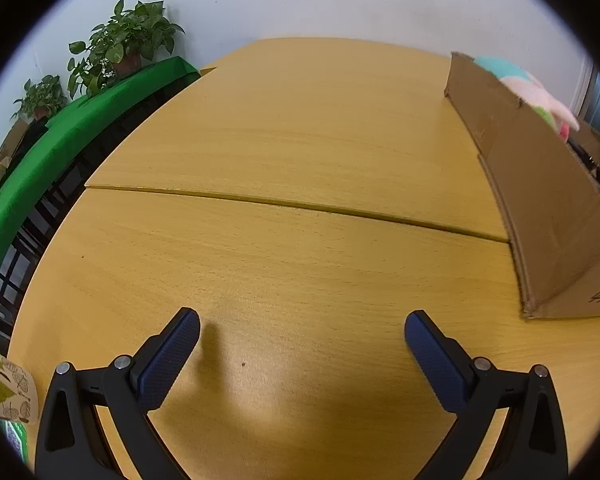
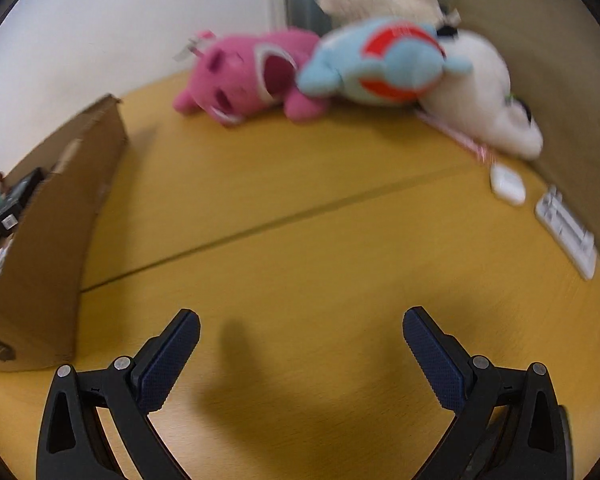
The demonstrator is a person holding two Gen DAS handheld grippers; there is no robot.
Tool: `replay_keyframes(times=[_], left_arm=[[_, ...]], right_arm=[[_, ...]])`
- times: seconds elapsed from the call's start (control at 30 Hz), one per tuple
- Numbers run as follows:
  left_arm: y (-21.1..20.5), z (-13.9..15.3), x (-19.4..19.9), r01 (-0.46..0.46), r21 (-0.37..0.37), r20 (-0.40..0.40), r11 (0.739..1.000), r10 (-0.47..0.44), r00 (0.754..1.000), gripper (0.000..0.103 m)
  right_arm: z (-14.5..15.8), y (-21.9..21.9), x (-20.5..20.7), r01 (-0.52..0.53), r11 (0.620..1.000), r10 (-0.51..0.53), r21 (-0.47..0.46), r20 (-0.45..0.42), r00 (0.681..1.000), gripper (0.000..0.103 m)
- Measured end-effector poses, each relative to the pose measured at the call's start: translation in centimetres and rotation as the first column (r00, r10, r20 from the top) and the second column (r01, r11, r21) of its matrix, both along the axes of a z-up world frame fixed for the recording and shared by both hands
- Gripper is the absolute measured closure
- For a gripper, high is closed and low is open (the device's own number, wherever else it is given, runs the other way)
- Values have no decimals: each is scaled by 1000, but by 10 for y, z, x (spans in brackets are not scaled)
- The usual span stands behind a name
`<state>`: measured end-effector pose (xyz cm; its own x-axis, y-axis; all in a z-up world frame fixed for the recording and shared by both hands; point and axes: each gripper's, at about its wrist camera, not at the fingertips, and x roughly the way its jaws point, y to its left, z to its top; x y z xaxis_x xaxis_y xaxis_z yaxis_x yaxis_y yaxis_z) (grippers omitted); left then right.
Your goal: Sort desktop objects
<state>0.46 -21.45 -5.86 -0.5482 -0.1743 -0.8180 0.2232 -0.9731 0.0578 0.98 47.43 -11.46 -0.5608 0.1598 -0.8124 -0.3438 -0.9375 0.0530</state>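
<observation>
Cardboard box: a brown cardboard box point(image 1: 540, 184) sits on the right side of the desk in the left wrist view; the same box point(image 2: 48, 248) shows up on the left in the right wrist view, so it's between the two grippers.
Box contents: pastel plush stuff point(image 1: 536, 96) pokes over the rim, plus a black flat item point(image 2: 18, 200) with a label. Can't tell what the black thing is.
Second box: another cardboard wall point(image 2: 560, 92) stands at the far right.
Plush pile: pink plush point(image 2: 244, 76), blue plush with a red patch point(image 2: 380, 64), and a cream plush point(image 2: 484, 100) are heaped together on the far side of the desk, the cream one leaning on that right wall. Pretty blurry.
Small bits: a white mouse-looking thing point(image 2: 508, 184) and a white plastic strip point(image 2: 566, 232) lie on the desk just beside the right wall.
Left gripper: left gripper point(image 1: 302, 336) is spread wide, holding nothing, above bare wood.
Right gripper: right gripper point(image 2: 300, 336) is spread wide too, nothing in it, well short of the toys.
Desk: yellow wood desk point(image 1: 284, 128) with a seam running across it.
Room: white wall, green ledge point(image 1: 60, 136) on the left with potted plants point(image 1: 124, 40) on it.
</observation>
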Motion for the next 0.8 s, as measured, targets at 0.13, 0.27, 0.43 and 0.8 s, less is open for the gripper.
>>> replay_keyframes(times=[0.13,0.27,0.43,0.8], left_arm=[[-11,-2,-8,-14,52,-15,999,15,1000,0],[-13,0,-16,-30,52,-33,998,31,999,0],[-17,0,-26,-38,53,-32,998,40,999,0],[-20,2,-31,-39,55,-30,998,40,999,0]], right_arm=[[-8,12,-6,38,999,-38,24,37,999,0],[-9,16,-12,61,998,-62,33,30,998,0],[-12,26,-13,125,991,-126,39,13,992,0],[-8,17,-23,126,991,-127,38,20,992,0]])
